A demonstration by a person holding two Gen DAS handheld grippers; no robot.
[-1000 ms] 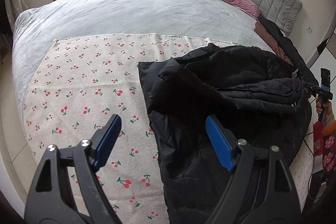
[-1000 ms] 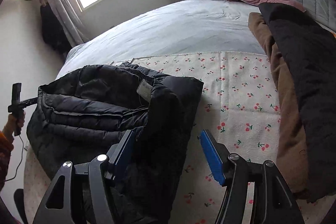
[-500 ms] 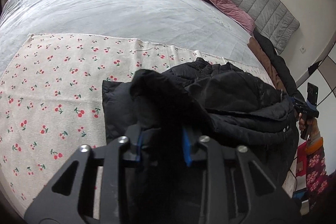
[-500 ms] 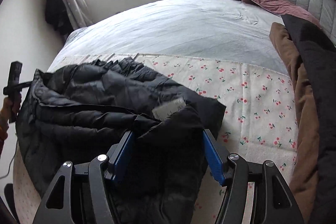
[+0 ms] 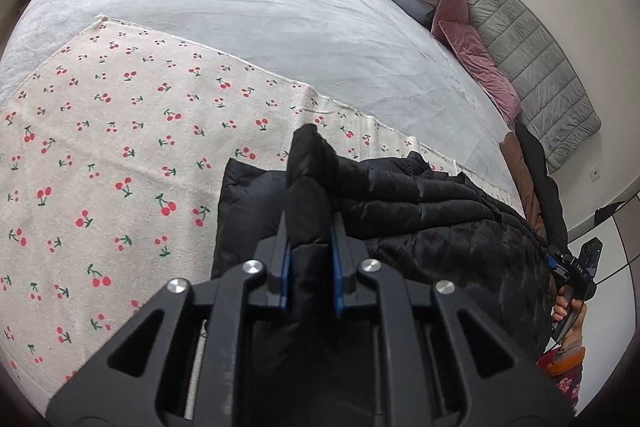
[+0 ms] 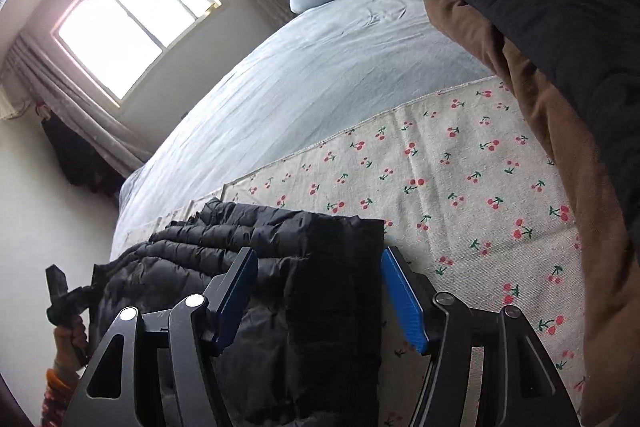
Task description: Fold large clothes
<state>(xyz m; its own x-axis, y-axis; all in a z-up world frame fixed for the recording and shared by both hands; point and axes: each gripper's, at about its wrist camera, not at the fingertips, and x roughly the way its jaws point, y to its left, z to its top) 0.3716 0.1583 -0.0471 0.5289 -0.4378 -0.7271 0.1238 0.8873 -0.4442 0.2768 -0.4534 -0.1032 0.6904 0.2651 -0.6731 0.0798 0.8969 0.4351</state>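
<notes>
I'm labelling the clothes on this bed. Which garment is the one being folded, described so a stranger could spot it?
Start at the grey bed and find the cream cherry-print cloth spread across its near half. On that cloth lies the black quilted puffer jacket. Unlike the plain brown garment and smooth black garment heaped beside it, it has puffy stitched channels.

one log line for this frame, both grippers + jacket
left hand-held gripper: shut on jacket fold | right hand-held gripper: jaws closing around jacket edge, pads not yet pressing | jacket: on cherry cloth
</notes>
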